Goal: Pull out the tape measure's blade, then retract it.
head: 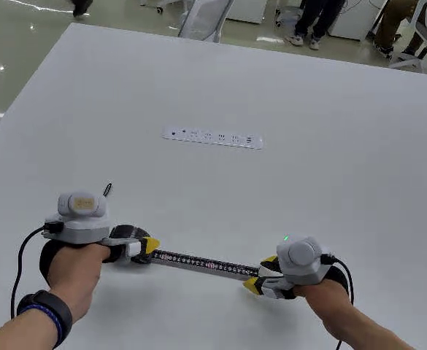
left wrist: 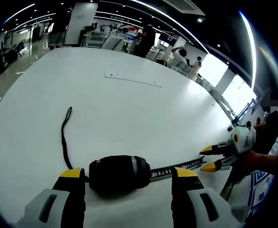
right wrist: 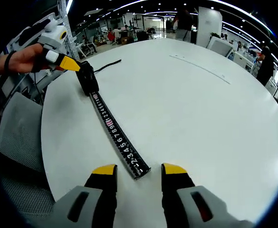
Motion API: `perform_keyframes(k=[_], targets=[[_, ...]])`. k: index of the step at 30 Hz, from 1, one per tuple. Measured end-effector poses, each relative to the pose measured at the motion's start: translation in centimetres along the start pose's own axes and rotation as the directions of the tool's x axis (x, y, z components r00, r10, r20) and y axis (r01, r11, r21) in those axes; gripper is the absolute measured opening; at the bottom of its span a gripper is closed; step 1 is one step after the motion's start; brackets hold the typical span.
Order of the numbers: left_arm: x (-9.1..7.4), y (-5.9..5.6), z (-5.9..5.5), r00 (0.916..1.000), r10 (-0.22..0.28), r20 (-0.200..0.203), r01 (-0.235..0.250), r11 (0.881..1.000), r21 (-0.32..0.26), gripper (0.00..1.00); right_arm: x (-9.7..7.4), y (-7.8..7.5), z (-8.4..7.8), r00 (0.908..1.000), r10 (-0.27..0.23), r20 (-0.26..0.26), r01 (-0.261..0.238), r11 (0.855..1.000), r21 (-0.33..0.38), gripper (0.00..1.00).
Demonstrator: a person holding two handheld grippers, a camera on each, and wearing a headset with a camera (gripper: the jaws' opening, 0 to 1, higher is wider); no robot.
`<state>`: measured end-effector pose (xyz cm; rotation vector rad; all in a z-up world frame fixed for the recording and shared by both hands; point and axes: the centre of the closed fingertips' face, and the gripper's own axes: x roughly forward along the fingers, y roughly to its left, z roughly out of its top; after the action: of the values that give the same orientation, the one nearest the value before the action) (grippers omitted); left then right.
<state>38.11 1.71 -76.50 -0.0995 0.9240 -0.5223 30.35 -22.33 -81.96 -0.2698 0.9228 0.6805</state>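
A black tape measure (left wrist: 119, 173) lies on the white table (head: 220, 87), also seen as the tape measure (head: 131, 243) and the tape measure (right wrist: 87, 79). Its case sits between the jaws of my left gripper (left wrist: 128, 174), which stand wide, with a gap on the right side of the case. The blade (right wrist: 116, 137) is drawn out flat along the table toward my right gripper (right wrist: 139, 169). The blade's end lies just between the right gripper's yellow-tipped fingers, which do not touch it. In the head view the blade (head: 202, 262) runs between the left gripper (head: 144, 246) and the right gripper (head: 260, 275).
A white power strip (head: 212, 137) lies further back on the table. A black wrist cord (left wrist: 63, 135) trails from the tape measure. Chairs and people stand beyond the table's far edge. A chair (right wrist: 17, 133) sits by the table's near side.
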Motion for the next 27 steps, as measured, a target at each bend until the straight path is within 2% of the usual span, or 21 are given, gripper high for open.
perform_keyframes(k=[4, 8, 9, 11, 13, 17, 25, 27], targets=[[0.1, 0.0, -0.1, 1.0000, 0.004, -0.004, -0.004, 1.000, 0.001, 0.71, 0.0, 0.0, 0.0, 1.0000, 0.002, -0.003, -0.002, 1.000, -0.003, 0.31], [1.0, 0.1, -0.6, 0.9993, 0.031, -0.022, -0.032, 0.999, -0.037, 0.71, 0.4, 0.1, 0.0, 0.9992, 0.036, -0.017, -0.037, 0.994, -0.103, 0.28], [1.2, 0.2, -0.6, 0.9988, 0.042, -0.023, -0.043, 0.998, -0.048, 0.71, 0.3, 0.1, -0.1, 0.9988, 0.043, -0.024, -0.045, 0.993, -0.107, 0.27], [1.4, 0.3, -0.8, 0.9982, 0.054, -0.026, -0.056, 0.997, -0.053, 0.71, 0.3, 0.1, -0.1, 0.9987, 0.045, -0.022, -0.048, 0.992, -0.121, 0.25], [1.5, 0.5, -1.1, 0.9968, 0.074, -0.032, -0.076, 0.995, -0.058, 0.71, 0.3, -0.1, -0.2, 0.9990, 0.038, -0.023, -0.041, 0.985, -0.166, 0.23], [1.4, 0.7, -1.2, 0.9948, 0.100, -0.019, -0.101, 0.991, -0.084, 0.69, 0.4, 0.5, -0.3, 0.9979, 0.062, -0.015, -0.064, 0.982, -0.178, 0.17], [1.5, 0.9, -1.3, 0.9877, 0.156, -0.013, -0.156, 0.979, -0.134, 0.67, 0.3, 0.3, -0.3, 0.9986, 0.051, 0.016, -0.048, 0.987, -0.156, 0.17], [1.4, 1.1, -1.4, 0.9849, 0.172, -0.016, -0.173, 0.977, -0.127, 0.66, 0.4, 0.2, -0.3, 0.9985, 0.053, 0.016, -0.050, 0.986, -0.159, 0.17]])
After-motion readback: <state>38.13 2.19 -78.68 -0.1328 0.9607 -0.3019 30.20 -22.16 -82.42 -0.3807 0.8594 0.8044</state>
